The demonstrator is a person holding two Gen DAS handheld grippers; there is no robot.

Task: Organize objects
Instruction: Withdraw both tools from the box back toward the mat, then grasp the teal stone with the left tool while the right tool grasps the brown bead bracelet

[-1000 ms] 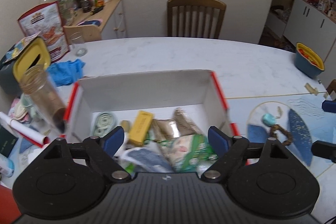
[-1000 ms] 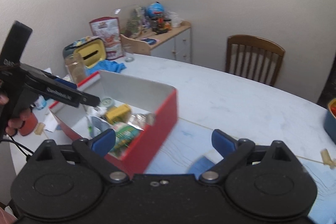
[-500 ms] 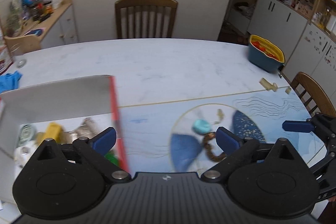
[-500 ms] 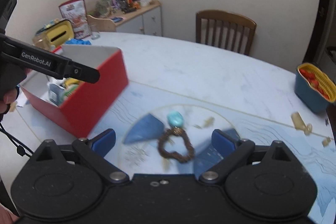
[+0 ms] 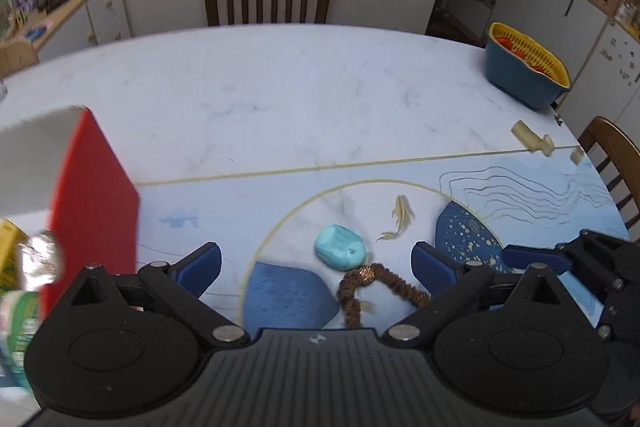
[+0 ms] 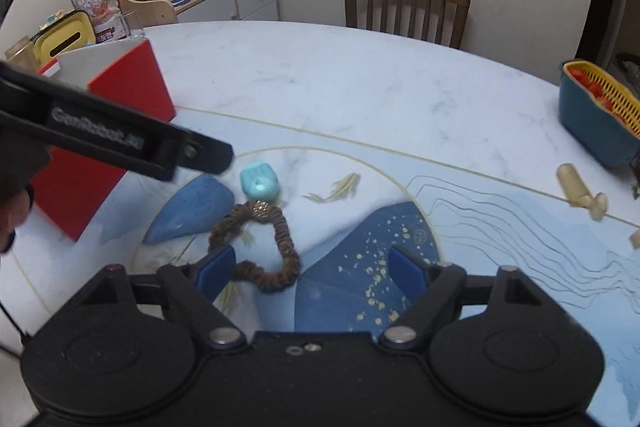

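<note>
Your left claw (image 5: 316, 265) is wide open, empty, the turquoise block (image 5: 340, 247) between its fingers. Your right claw (image 6: 308, 273) is closing around the brown scrunchie (image 6: 256, 239), not gripping it.

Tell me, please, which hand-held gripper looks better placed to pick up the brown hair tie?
Right, probably. The right hand-held gripper is closing with the brown hair tie lying just ahead of its fingers. The left hand-held gripper is wide open, and the turquoise block sits between its fingers.
</note>
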